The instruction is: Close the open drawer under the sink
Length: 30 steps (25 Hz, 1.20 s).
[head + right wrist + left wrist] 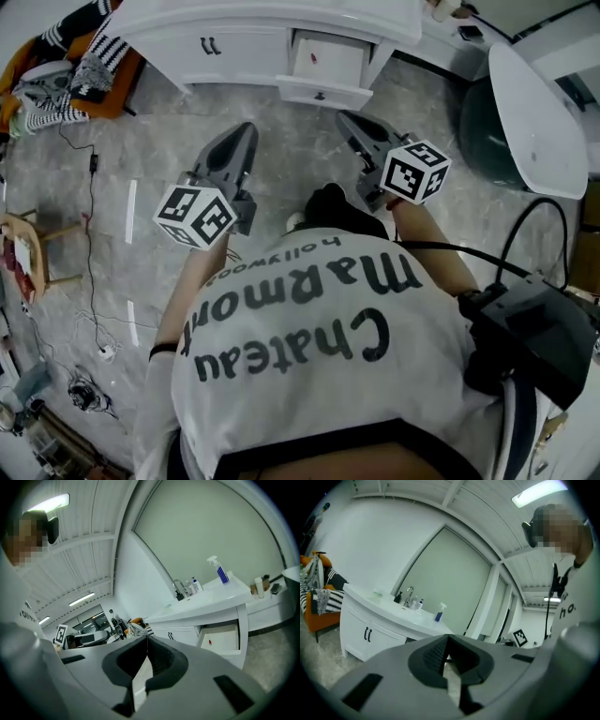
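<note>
Drawer (pixel 328 61), one only, juts open at the right end of the vanity (pixel 234 47), well ahead of the two grippers. It looks stiff and light on its runners, best pushed on the front panel by its single knob (pixel 320 95). Left gripper (pixel 246 131) and right gripper (pixel 349 117) are both pressed together, empty.

We see our left gripper (pixel 449 636) with its jaws closed tip to tip and nothing between them, pointing toward a white vanity (pixel 356 620) whose cabinet doors carry two dark handles (pixel 368 633). On its counter stand a faucet (pixel 408 595), a dark soap dispenser (pixel 398 597) and a blue spray bottle (pixel 439 612). At the far left, striped cloth (pixel 318 599) lies over an orange chair (pixel 321 619).
</note>
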Each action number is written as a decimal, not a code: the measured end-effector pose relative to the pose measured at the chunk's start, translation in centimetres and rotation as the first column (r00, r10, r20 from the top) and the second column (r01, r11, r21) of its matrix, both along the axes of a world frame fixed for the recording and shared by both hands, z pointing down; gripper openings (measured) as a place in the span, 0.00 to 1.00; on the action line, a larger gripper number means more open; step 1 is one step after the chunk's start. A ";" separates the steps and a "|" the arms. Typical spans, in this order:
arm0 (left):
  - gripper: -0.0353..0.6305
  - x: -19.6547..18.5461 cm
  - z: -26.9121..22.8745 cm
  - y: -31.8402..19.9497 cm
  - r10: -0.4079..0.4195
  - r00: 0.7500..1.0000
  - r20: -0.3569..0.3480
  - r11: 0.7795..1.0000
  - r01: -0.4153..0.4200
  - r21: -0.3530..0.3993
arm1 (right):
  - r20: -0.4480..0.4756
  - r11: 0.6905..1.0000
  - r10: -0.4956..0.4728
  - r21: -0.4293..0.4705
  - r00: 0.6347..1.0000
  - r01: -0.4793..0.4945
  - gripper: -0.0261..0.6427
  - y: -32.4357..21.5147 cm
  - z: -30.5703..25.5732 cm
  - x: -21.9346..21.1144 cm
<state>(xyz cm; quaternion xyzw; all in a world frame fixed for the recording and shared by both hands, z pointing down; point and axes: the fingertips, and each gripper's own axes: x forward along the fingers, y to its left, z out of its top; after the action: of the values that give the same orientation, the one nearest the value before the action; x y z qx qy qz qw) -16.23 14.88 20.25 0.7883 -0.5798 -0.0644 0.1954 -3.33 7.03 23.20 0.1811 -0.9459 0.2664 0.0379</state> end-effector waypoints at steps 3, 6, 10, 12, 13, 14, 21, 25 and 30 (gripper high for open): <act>0.07 0.3 1.8 -1.2 0.041 0.999 0.028 0.999 -0.041 0.013 | 0.009 0.998 0.046 -0.035 0.999 -0.046 0.06 -1.4 1.7 -0.6; 0.07 -0.3 4.3 -1.5 0.043 0.998 0.035 0.999 -0.043 -0.007 | 0.024 0.994 0.080 -0.075 0.997 -0.078 0.06 -2.7 4.2 -1.1; 0.07 -1.1 6.7 -1.9 0.059 0.998 0.024 0.997 -0.058 -0.054 | 0.021 0.990 0.092 -0.109 0.996 -0.089 0.06 -4.0 7.8 -2.5; 0.07 -1.3 8.1 -2.3 0.079 0.996 0.029 0.994 -0.077 -0.078 | -0.003 0.987 0.096 -0.127 0.995 -0.095 0.06 -4.8 10.1 -3.3; 0.07 -1.5 9.0 -2.9 0.089 0.995 0.034 0.992 -0.085 -0.090 | -0.016 0.986 0.098 -0.135 0.995 -0.100 0.06 -5.4 11.3 -3.6; 0.07 -1.8 9.8 -3.6 0.095 0.995 0.040 0.991 -0.091 -0.101 | -0.029 0.984 0.101 -0.142 0.994 -0.105 0.06 -6.1 12.5 -3.9; 0.07 -3.1 15.5 -8.4 0.110 0.992 0.059 0.979 -0.098 -0.177 | -0.087 0.971 0.135 -0.189 0.987 -0.149 0.06 -10.7 19.3 -5.5; 0.07 -2.8 19.0 -10.7 0.115 0.991 0.067 0.970 -0.097 -0.224 | -0.101 0.962 0.156 -0.208 0.983 -0.174 0.06 -12.4 21.4 -5.6; 0.07 -1.1 24.1 -14.7 0.123 0.989 0.077 0.959 -0.099 -0.267 | -0.120 0.943 0.201 -0.246 0.972 -0.225 0.06 -14.0 24.2 -3.8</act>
<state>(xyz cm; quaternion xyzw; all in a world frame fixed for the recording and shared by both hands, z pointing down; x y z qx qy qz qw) -17.36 0.16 44.36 0.7889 -0.5466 0.0607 0.2744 -7.12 -6.97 47.40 0.2880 -0.8752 0.3811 0.0762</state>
